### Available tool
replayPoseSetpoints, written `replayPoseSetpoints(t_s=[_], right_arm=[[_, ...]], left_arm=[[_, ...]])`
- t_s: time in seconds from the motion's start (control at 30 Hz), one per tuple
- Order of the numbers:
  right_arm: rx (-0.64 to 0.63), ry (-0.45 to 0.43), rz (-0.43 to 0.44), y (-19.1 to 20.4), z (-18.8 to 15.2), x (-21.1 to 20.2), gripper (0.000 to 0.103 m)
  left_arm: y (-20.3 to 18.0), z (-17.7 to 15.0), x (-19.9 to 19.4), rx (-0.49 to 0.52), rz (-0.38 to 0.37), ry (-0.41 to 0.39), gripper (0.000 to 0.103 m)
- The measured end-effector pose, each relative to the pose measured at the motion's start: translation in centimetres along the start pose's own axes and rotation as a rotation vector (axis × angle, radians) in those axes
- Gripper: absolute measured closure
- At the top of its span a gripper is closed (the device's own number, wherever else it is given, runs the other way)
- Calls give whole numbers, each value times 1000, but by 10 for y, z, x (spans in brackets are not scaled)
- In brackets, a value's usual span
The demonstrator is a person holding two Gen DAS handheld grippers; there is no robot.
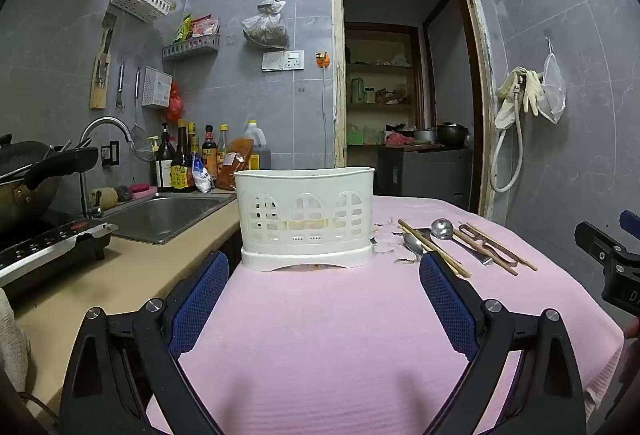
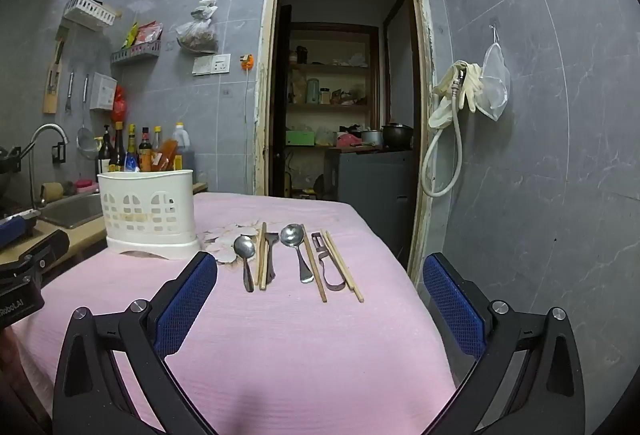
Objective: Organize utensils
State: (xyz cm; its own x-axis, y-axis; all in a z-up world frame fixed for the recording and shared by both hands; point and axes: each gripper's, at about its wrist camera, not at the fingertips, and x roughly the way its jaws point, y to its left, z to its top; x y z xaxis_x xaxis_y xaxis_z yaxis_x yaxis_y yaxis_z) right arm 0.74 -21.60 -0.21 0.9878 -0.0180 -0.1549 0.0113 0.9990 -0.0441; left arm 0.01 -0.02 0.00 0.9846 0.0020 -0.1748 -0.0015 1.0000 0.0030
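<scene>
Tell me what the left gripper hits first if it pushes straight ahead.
Most likely the white utensil holder: it stands centred between the open left gripper fingers, with only bare pink cloth before it. Depth is uncertain.

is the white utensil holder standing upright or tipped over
Upright: the white utensil holder sits flat on its base on the pink cloth, rim level and opening upward.

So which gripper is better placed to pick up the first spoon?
Right. The right gripper is open and faces the spoons directly; the left gripper faces the white basket.
</scene>
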Motion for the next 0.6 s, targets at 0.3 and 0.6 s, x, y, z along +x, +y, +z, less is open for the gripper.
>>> replayPoseSetpoints(t_s=[0.3, 0.6], right_arm=[[1, 0, -1, 0, 0, 0, 0], [1, 5, 1, 2, -1, 2, 0]], left_arm=[[-1, -7, 1, -9, 0, -3, 9], [2, -4, 3, -16, -1, 4, 9]])
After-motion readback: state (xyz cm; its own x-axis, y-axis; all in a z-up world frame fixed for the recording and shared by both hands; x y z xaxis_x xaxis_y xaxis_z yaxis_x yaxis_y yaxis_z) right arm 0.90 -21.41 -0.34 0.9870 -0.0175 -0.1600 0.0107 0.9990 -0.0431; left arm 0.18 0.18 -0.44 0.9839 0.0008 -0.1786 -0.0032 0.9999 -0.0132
